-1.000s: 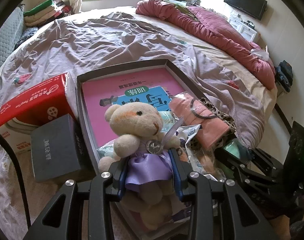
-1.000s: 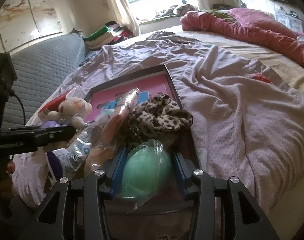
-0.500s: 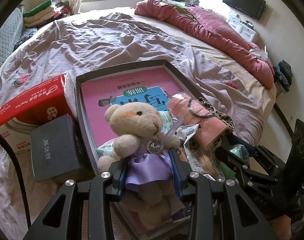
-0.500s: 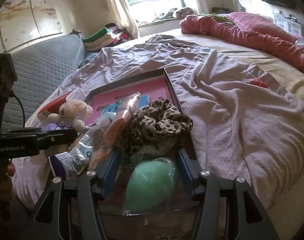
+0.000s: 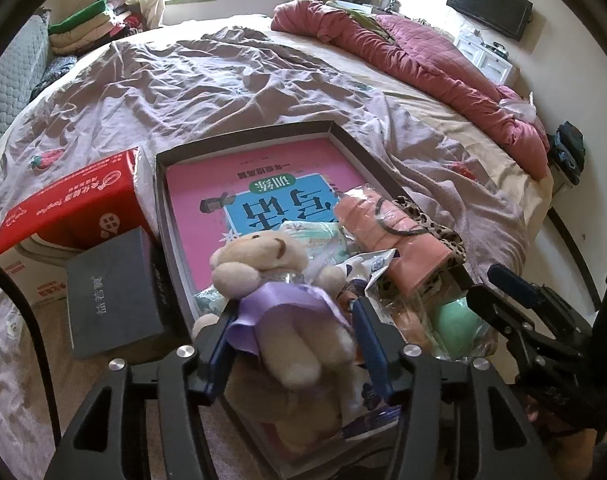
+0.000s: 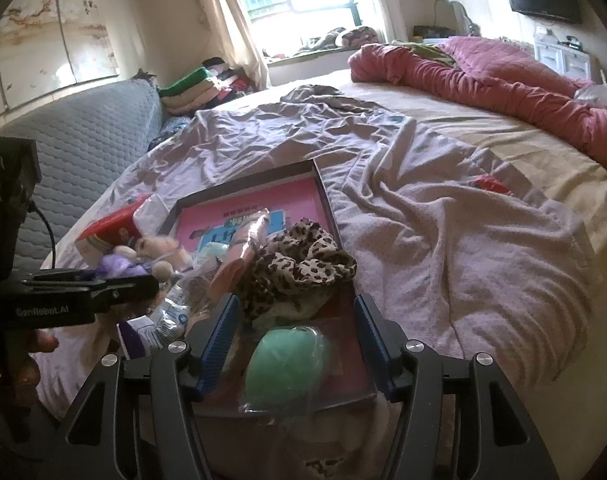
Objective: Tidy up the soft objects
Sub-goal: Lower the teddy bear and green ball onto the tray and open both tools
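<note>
Left gripper [image 5: 291, 344] jaws opening around the teddy bear [image 5: 275, 280] lying lengthwise between them; right gripper [image 6: 297, 344] jaws parting, green ball [image 6: 287, 364] loose between

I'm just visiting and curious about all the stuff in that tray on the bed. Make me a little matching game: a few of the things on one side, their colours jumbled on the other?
Things:
1. teddy bear's dress
2. bagged round sponge
3. scarf
4. book cover

Colours:
A. pink
B. leopard print
C. purple
D. mint green

Pairs: 1-C, 2-D, 3-B, 4-A
</note>
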